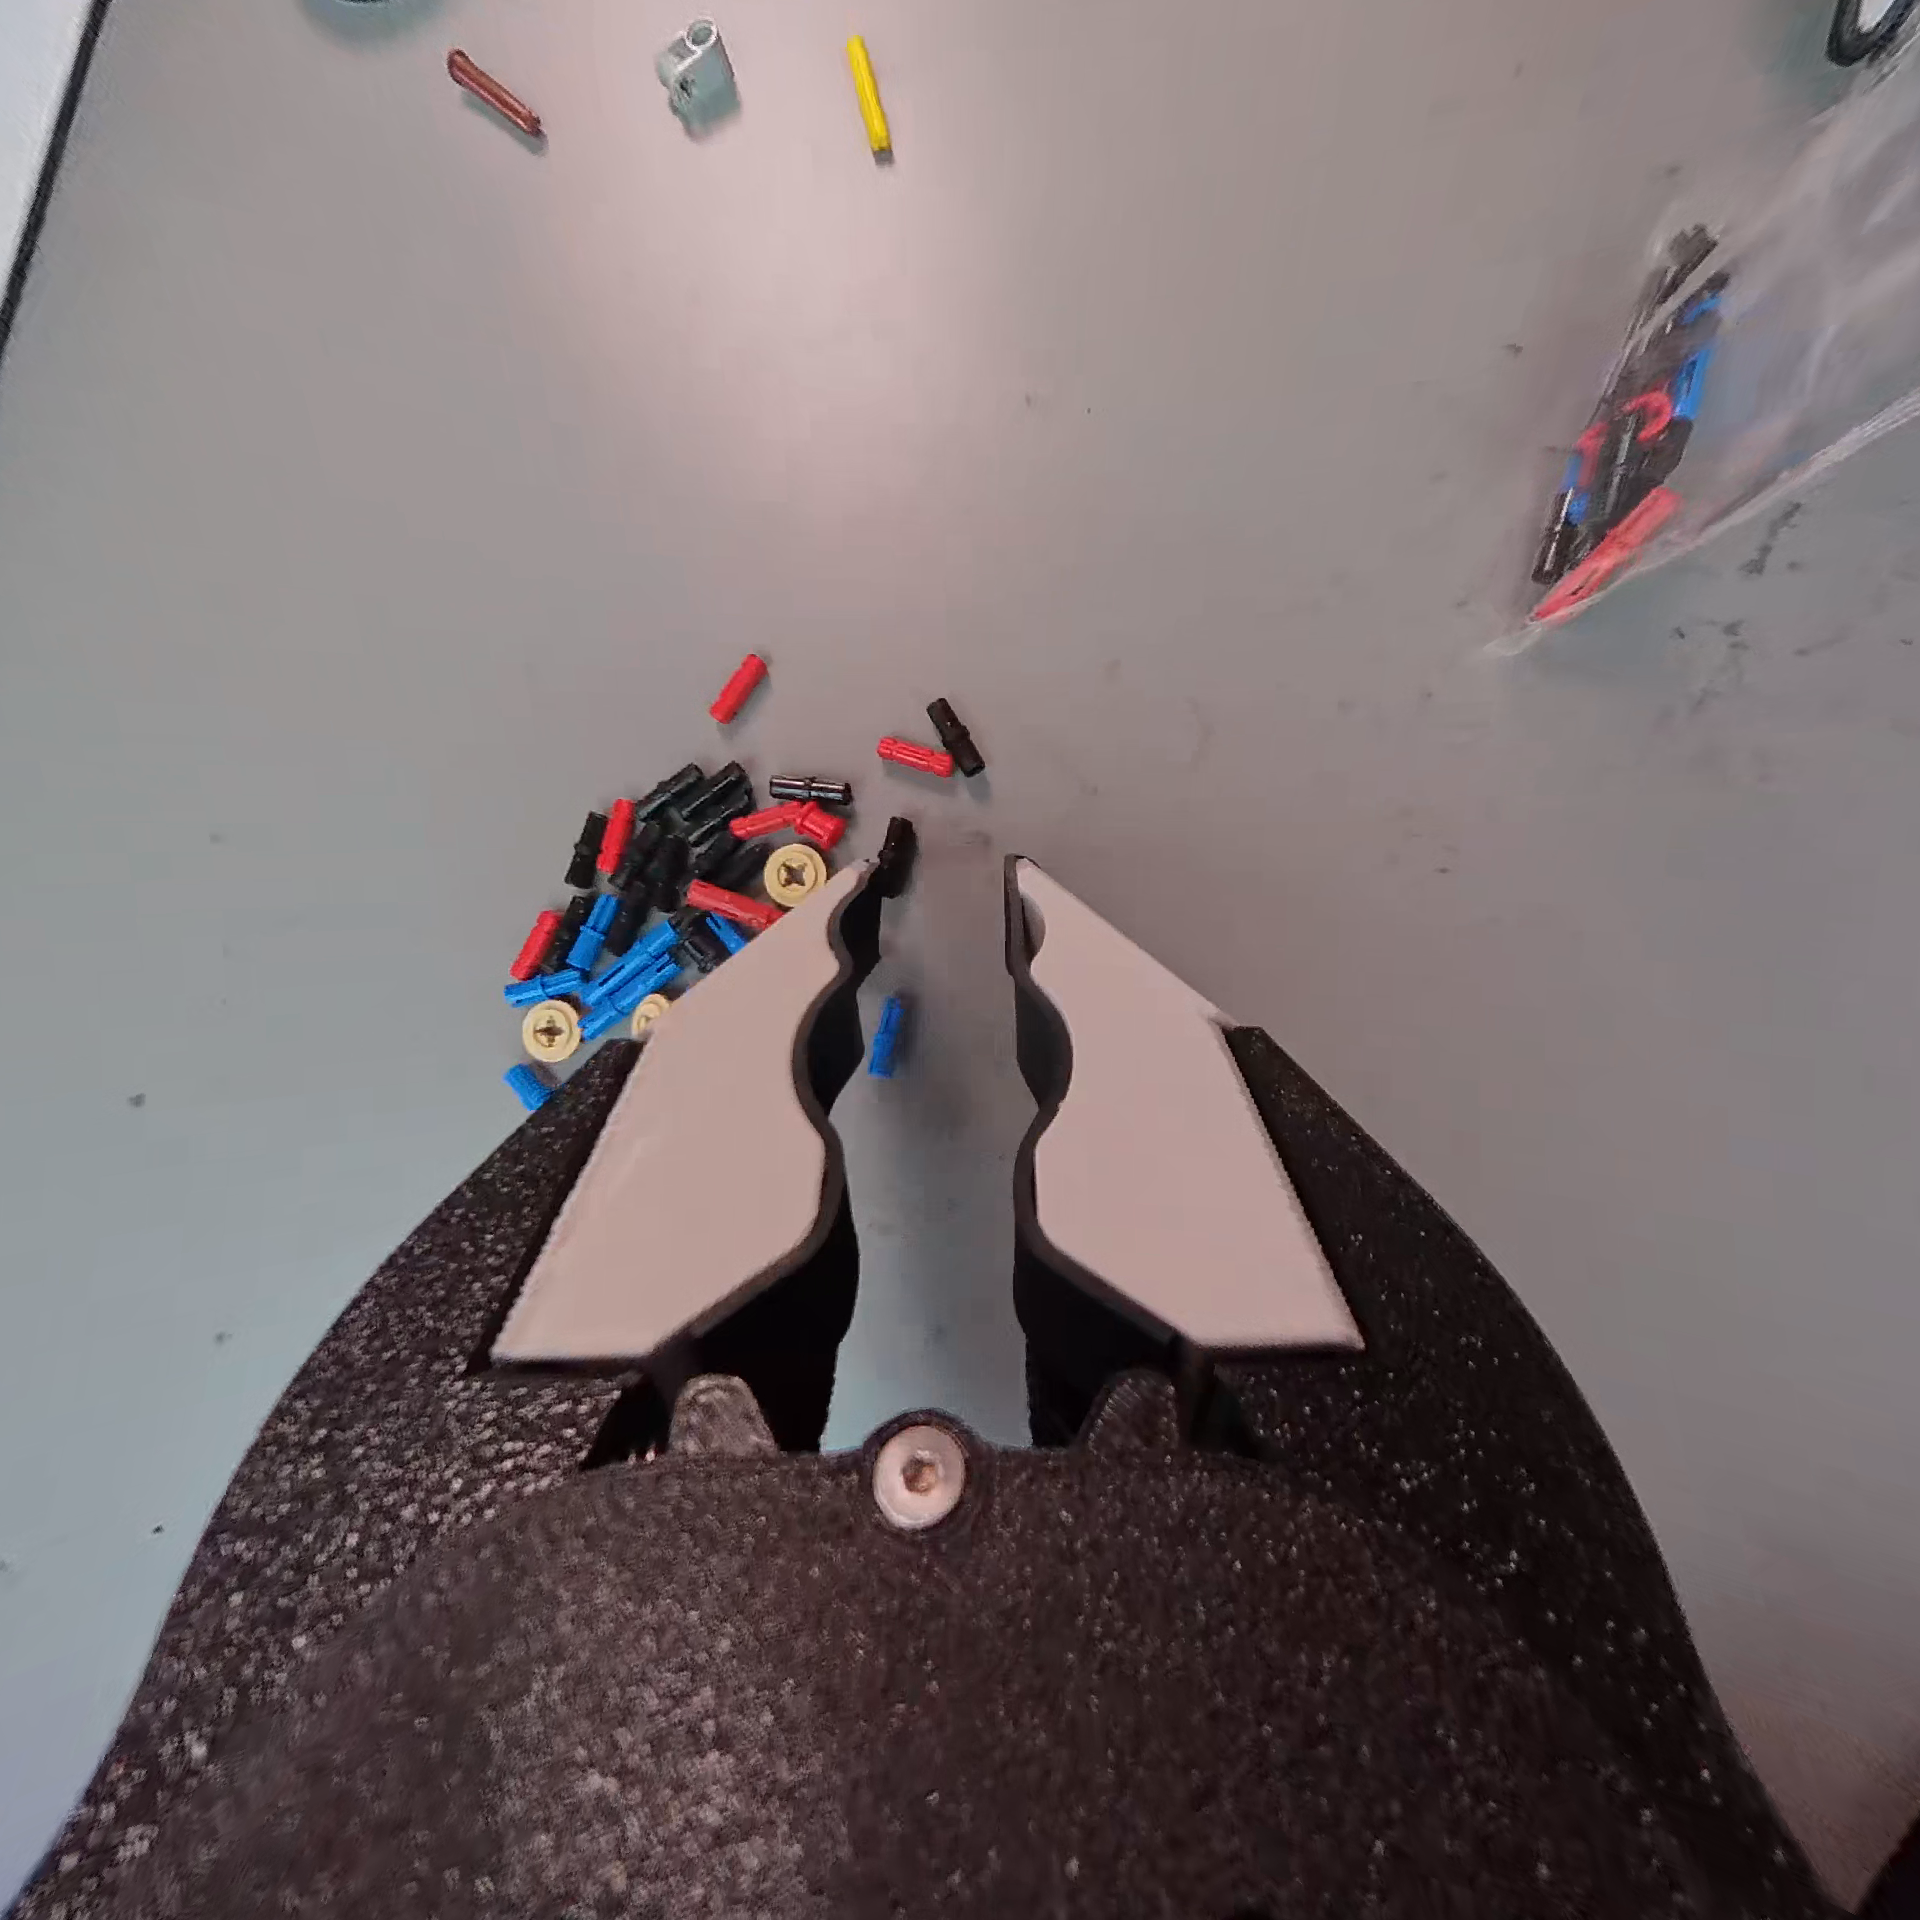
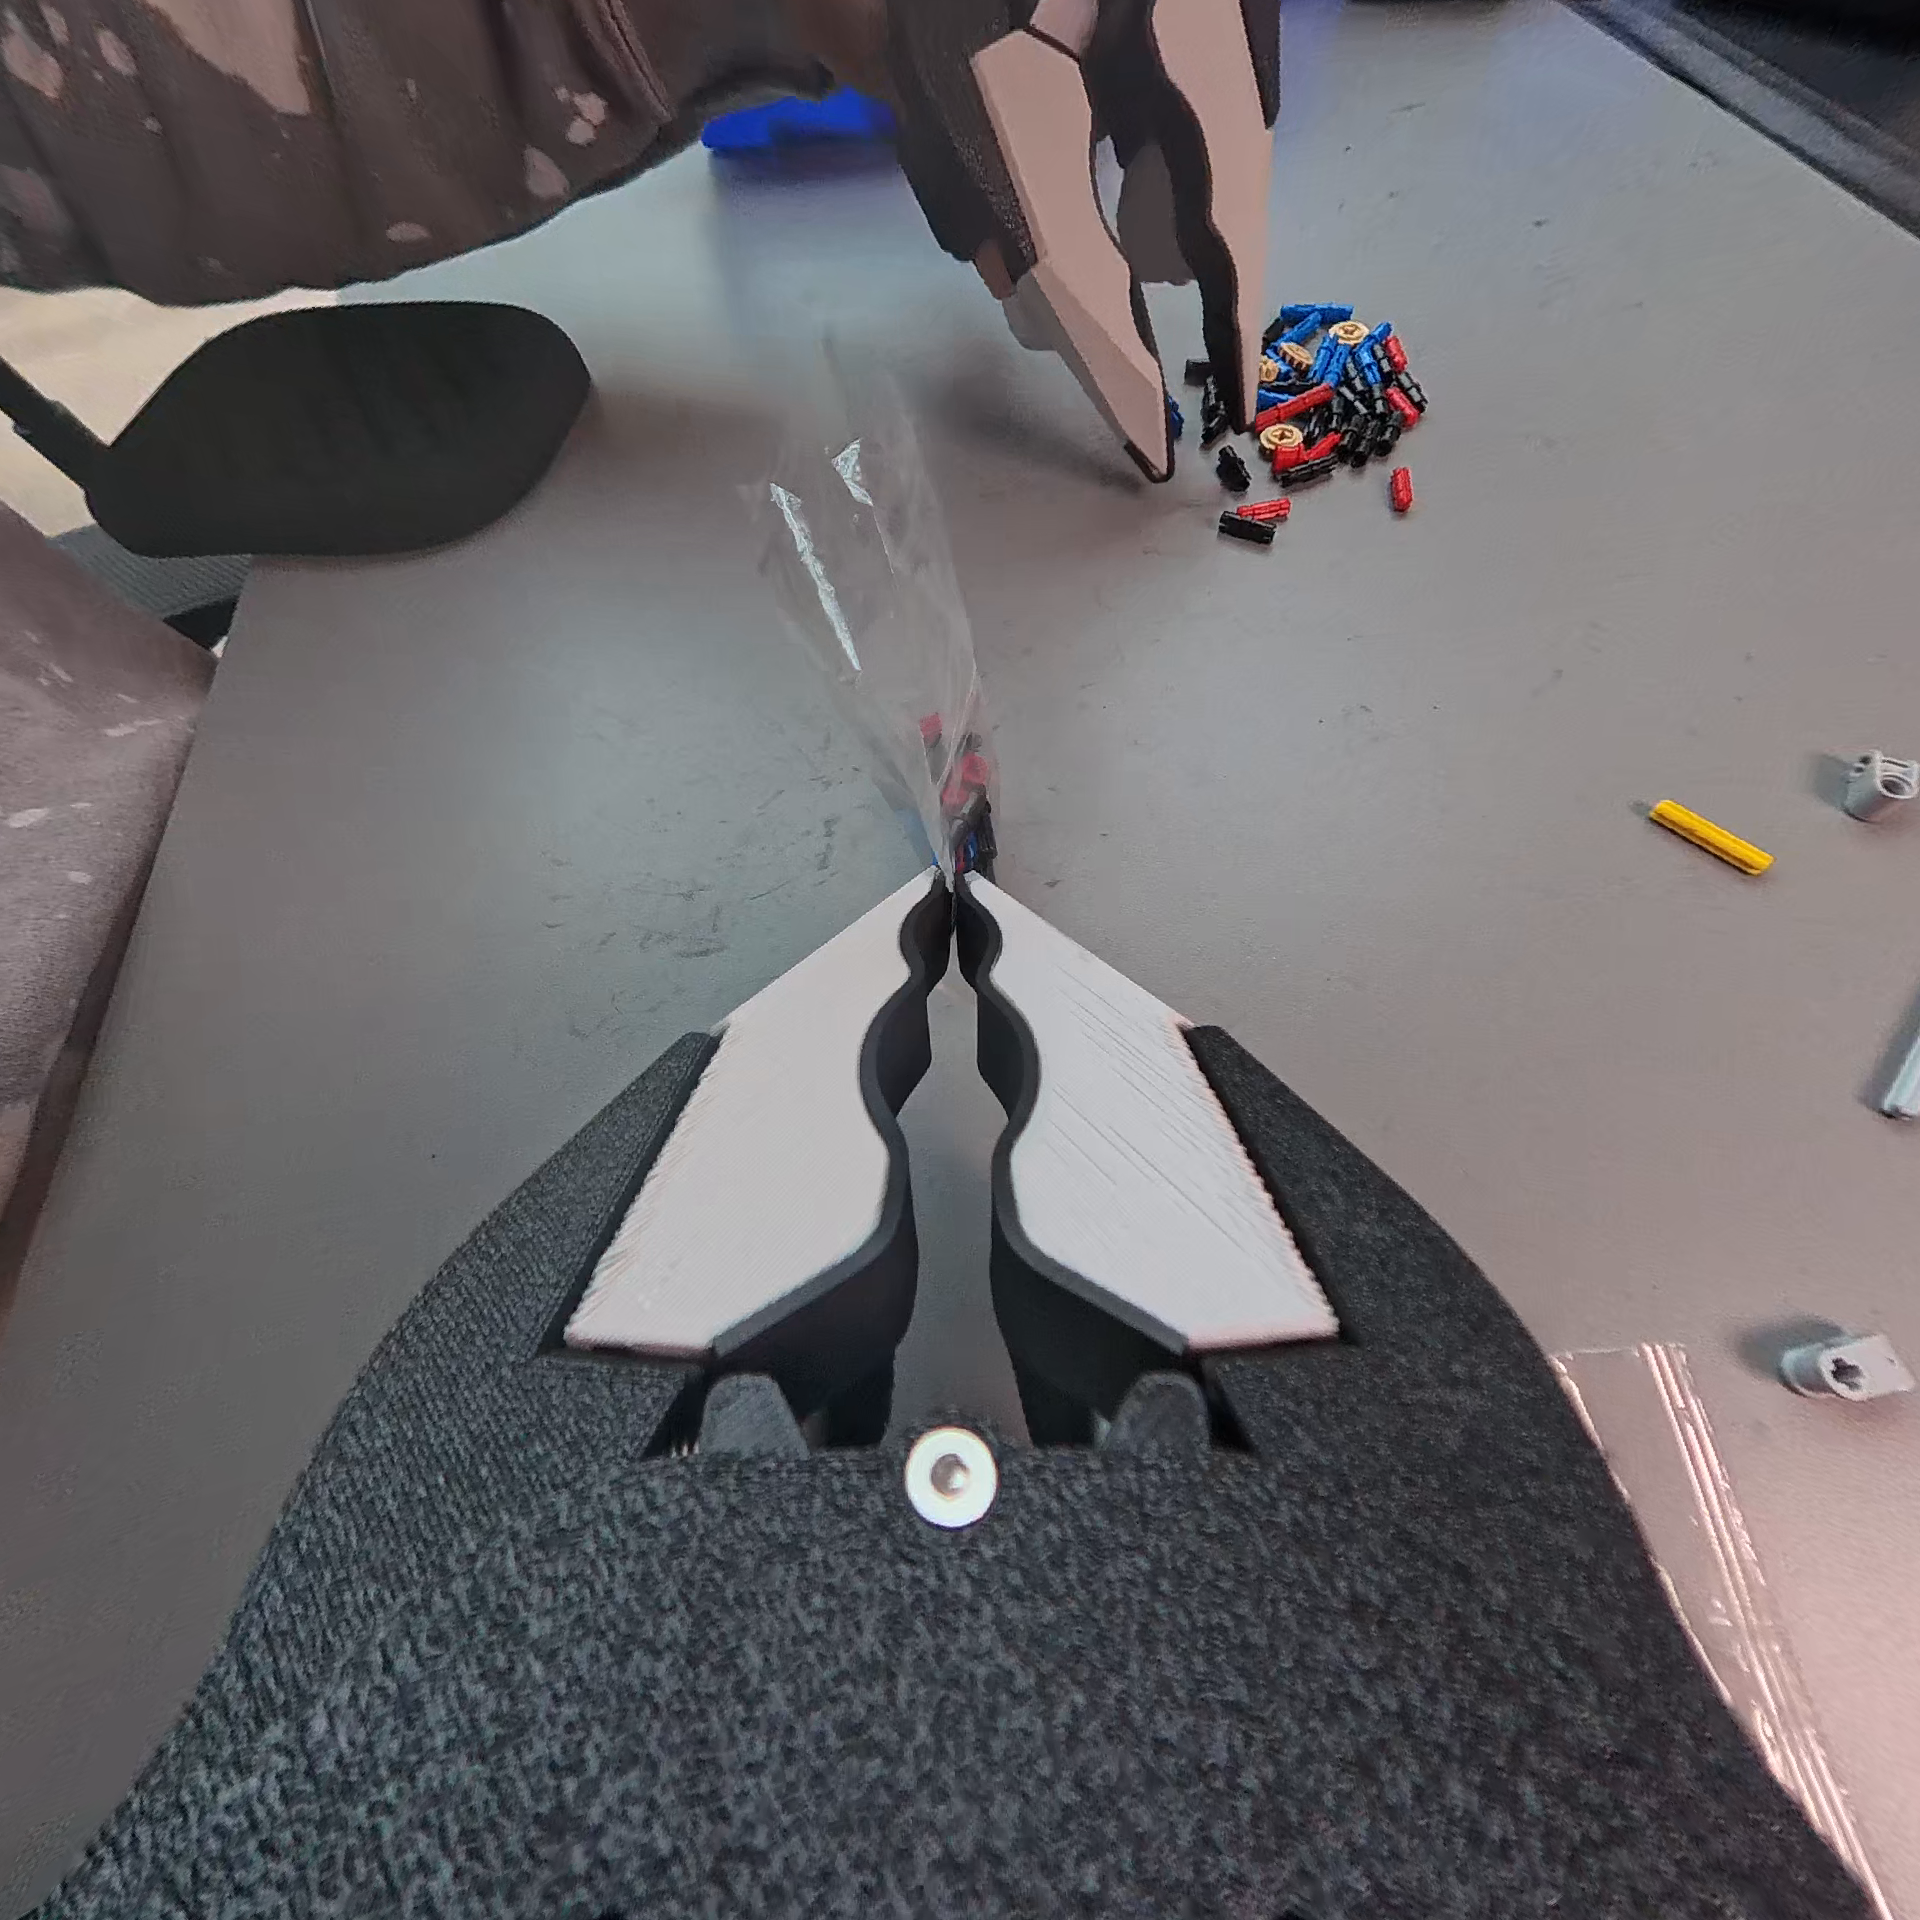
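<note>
The left gripper [image 1: 940,862] is held low over the grey desk [image 1: 1247,935] with its jaws apart and nothing gripped between them. A heap of small plastic pins [image 1: 665,894], black, red and blue with a few tan round pieces among them, is seen just to the left of the jaws, partly hidden behind the left fingertip. A single black pin [image 1: 896,844] lies touching or just beside that fingertip, and a lone blue pin [image 1: 886,1035] lies on the desk in the gap between the jaws, close to the left one. A red pin and a black pin [image 1: 954,736] lie a little beyond the tips. Farther away on the desk a brown rod [image 1: 492,94], a grey connector [image 1: 698,71] and a yellow rod [image 1: 869,96] are laid in a row. The right gripper [image 2: 953,881] is seen with its jaws together, clamped on the edge of a clear plastic bag [image 2: 883,623]. The bag hangs out ahead of the tips, with red, blue and black pins gathered inside it just past the grip. In the right wrist view the left gripper is shown standing tip-down at the near edge of the heap, well apart from the bag. A second grey connector [image 2: 1844,1363] lies near the right edge of that view.
</note>
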`<state>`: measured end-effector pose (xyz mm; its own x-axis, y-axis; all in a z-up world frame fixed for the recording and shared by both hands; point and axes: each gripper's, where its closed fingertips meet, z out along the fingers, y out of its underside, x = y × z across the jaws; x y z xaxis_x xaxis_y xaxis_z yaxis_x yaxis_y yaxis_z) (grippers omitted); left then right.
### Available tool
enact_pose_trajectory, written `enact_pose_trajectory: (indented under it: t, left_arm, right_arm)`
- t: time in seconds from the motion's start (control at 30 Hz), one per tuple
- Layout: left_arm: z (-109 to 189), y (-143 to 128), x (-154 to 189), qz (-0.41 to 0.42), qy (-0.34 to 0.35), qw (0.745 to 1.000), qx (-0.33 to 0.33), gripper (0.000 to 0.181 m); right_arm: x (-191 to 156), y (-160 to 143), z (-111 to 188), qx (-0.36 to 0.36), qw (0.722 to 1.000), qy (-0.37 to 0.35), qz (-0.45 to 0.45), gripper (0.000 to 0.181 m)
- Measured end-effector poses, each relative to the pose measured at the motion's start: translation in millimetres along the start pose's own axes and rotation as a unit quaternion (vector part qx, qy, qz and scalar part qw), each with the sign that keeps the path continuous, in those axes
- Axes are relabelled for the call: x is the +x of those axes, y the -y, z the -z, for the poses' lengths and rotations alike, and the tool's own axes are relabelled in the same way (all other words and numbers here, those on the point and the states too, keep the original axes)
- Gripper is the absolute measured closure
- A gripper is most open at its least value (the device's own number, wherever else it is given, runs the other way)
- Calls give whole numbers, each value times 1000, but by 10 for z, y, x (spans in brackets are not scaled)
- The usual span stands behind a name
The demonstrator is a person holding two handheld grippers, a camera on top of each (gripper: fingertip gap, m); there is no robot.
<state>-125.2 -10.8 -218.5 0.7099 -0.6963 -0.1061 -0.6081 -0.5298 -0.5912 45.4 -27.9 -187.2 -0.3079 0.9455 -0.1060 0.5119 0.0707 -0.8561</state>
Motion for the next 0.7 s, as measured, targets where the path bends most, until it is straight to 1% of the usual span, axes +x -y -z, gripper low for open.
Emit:
enact_pose_trajectory:
  t: [0.13, 0.23, 0.33, 0.43, 0.5, 0.53, 0.57, 0.63, 0.67, 0.7]
  left_arm:
    - [-62, -19, -37, 7, -12, 1000, -7, 156]
    - [-81, -16, -35, 14, -31, 999, -11, 163]
    - [-90, -14, -46, 25, -45, 999, -13, 165]
    - [-92, -16, -68, 29, -43, 999, -17, 175]
    - [-74, 36, -16, 18, -41, 999, -7, 176]
    - [-28, 145, 51, 17, -45, 999, 20, 176]
    - [60, 316, 151, 20, -55, 996, 60, 176]
    - [342, 741, 418, 14, -86, 985, 151, 176]
    - [493, 925, 572, 4, -104, 977, 184, 176]
    - [615, 1062, 731, -8, -124, 972, 202, 176]
  right_arm:
    - [-4, -1, 1, 0, 1000, 3, -2, 181]
    - [-3, 1, 3, 1, 1000, 5, -4, 181]
    - [-3, -2, 0, -1, 1000, 6, -5, 181]
    - [5, -8, -6, -3, 1000, 5, -7, 181]
    - [11, -10, -11, -5, 1000, 4, -10, 181]
    - [8, -9, -12, -5, 1000, 6, -14, 181]
    - [6, -8, -12, -4, 1000, 7, -16, 181]
    - [2, -3, -16, -4, 1000, 8, -16, 181]
    - [2, 0, -21, -4, 1000, 8, -15, 181]
    - [-2, 6, -29, -4, 1000, 9, -15, 181]
